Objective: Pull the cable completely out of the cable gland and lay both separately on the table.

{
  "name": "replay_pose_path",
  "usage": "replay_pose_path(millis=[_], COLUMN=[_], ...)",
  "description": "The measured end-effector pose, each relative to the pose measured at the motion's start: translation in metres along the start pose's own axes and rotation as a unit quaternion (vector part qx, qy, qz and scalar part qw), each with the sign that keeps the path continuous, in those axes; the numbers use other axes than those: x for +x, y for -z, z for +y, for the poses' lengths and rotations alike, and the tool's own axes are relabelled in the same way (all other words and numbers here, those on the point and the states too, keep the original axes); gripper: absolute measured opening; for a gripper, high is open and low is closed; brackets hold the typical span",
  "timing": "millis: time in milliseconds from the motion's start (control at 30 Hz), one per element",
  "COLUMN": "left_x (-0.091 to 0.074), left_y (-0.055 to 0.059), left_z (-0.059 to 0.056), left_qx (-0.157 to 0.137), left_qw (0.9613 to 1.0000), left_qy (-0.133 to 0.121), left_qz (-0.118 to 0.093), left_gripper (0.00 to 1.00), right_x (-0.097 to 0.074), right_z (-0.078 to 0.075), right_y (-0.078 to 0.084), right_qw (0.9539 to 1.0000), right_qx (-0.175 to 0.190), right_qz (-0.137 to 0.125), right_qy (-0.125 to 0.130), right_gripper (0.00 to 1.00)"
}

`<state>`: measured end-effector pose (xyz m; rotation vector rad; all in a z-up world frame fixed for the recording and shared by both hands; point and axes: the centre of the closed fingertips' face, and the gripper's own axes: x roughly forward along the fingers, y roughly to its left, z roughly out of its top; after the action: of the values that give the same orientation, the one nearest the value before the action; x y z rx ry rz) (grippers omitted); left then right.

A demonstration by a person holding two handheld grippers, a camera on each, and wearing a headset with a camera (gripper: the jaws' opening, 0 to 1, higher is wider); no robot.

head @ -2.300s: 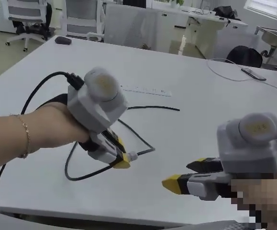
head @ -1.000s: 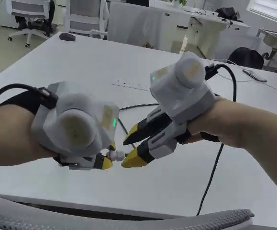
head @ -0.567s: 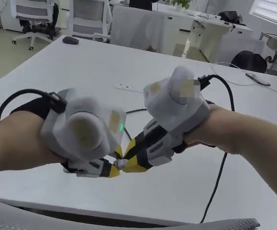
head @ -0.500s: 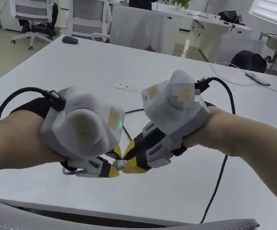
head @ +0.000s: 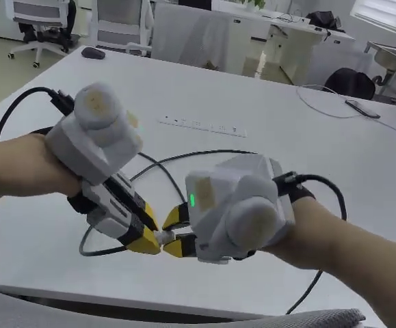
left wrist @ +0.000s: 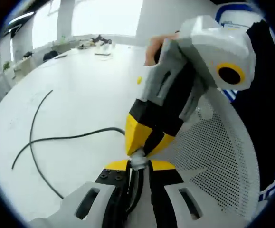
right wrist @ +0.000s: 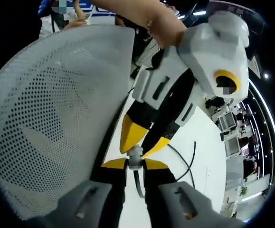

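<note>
In the head view, the cable gland is almost wholly covered by the yellow tips closed on it. Whether the cable sits inside it cannot be told. Part of the cable's run is hidden behind the left gripper at 9 o'clock. The jaws of the right gripper are largely masked by its own housing. The print on the white strip toward 12 o'clock is too small to be read. Both forearms are cut off, at 9 and 4 o'clock.
</note>
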<state>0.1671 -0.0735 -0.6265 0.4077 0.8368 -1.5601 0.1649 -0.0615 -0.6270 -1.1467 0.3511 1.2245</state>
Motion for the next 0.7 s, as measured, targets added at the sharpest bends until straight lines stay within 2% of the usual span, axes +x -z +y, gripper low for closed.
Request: replay_pose_path(millis=[33, 100, 167, 233, 300, 367, 433, 467, 533, 567, 600, 633, 700], left_x=[0.001, 0.003, 0.006, 0.008, 0.01, 0.01, 0.01, 0.01, 0.01, 0.011, 0.011, 0.011, 0.014], left_y=[0.0, 0.002, 0.003, 0.004, 0.003, 0.001, -0.003, -0.005, -0.008, -0.009, -0.009, -0.007, -0.008], left_z=[0.002, 0.004, 0.004, 0.003, 0.006, 0.009, 0.015, 0.02, 0.027, 0.029, 0.029, 0.031, 0.028], left_qx=[-0.024, -0.034, -0.024, -0.005, 0.018, 0.044, 0.08, 0.103, 0.144, 0.171, 0.177, 0.188, 0.186], left_qw=[0.9997, 0.9994, 0.9997, 0.9997, 0.9984, 0.9952, 0.9885, 0.9821, 0.9712, 0.964, 0.9624, 0.9591, 0.9605], left_qy=[0.007, 0.007, -0.009, -0.026, -0.054, -0.088, -0.128, -0.157, -0.189, -0.203, -0.206, -0.21, -0.205], left_qz=[-0.005, -0.007, -0.004, 0.001, 0.004, 0.008, 0.007, 0.01, 0.014, 0.015, 0.016, 0.026, 0.023], left_gripper=[0.16, 0.16, 0.16, 0.16, 0.17, 0.17, 0.17, 0.17, 0.17, 0.17, 0.17, 0.17, 0.17], right_x=[0.002, 0.005, 0.007, 0.009, 0.011, 0.01, 0.012, 0.013, 0.015, 0.015, 0.014, 0.011, 0.009], right_z=[0.0, -0.001, -0.004, -0.007, -0.008, -0.011, -0.009, -0.009, -0.011, -0.012, -0.014, -0.02, -0.022], right_y=[0.001, 0.004, 0.011, 0.016, 0.025, 0.03, 0.036, 0.037, 0.042, 0.043, 0.044, 0.049, 0.053], right_qw=[1.0, 0.9998, 0.9971, 0.9926, 0.9921, 0.9918, 0.9889, 0.9883, 0.9879, 0.9875, 0.9867, 0.9838, 0.9827], right_qx=[-0.001, 0.007, 0.065, 0.108, 0.109, 0.112, 0.136, 0.14, 0.138, 0.139, 0.141, 0.147, 0.149], right_qz=[0.003, 0.005, 0.014, 0.019, 0.039, 0.038, 0.04, 0.041, 0.052, 0.055, 0.058, 0.069, 0.076], right_qy=[0.009, 0.016, 0.035, 0.053, 0.048, 0.048, 0.044, 0.045, 0.048, 0.05, 0.058, 0.076, 0.079], right_gripper=[0.12, 0.13, 0.14, 0.21, 0.38, 0.37, 0.31, 0.31, 0.31, 0.29, 0.25, 0.2, 0.11])
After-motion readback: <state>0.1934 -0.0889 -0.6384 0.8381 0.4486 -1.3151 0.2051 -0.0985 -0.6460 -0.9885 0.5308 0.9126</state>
